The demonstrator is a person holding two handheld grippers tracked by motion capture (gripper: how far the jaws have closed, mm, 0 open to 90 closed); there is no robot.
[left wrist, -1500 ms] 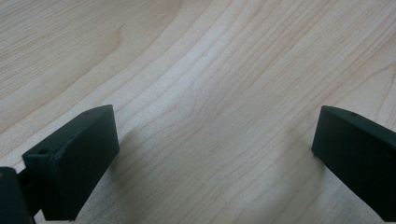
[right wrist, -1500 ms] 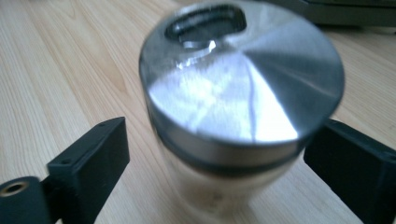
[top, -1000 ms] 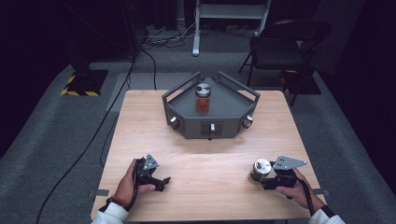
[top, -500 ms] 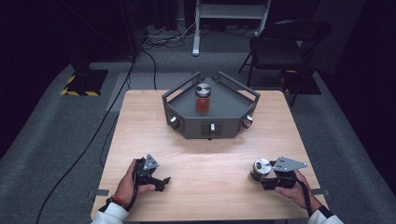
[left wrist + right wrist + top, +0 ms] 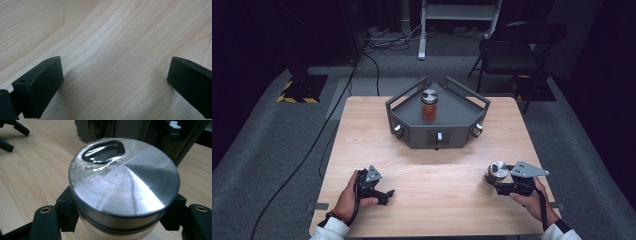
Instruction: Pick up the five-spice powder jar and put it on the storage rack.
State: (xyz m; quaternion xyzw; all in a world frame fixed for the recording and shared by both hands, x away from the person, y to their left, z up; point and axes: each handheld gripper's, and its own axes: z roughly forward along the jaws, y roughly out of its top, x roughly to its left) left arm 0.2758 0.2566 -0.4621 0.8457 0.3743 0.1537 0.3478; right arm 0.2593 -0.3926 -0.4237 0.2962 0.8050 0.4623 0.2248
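A jar with a brushed metal lid [image 5: 498,170] stands on the wooden table [image 5: 437,170] near the front right. My right gripper [image 5: 501,181] is shut on it; in the right gripper view the black jaws press both sides just under the lid [image 5: 125,177]. A second jar [image 5: 429,106], with red contents and a metal lid, stands upright in the grey angular tray [image 5: 452,135] at the back middle. My left gripper [image 5: 382,192] rests at the front left, open. In the left gripper view its gripper [image 5: 112,82] has nothing but bare wood between the jaws.
The grey tray has raised rails and metal knobs [image 5: 439,136] on its front faces; its dark front [image 5: 125,127] lies just beyond the held jar. The left gripper's jaws [image 5: 12,133] show far off. A folding chair [image 5: 517,45] and cables lie behind the table.
My right gripper has shifted slightly right and away from me with the jar in it. The left gripper has stayed where it was.
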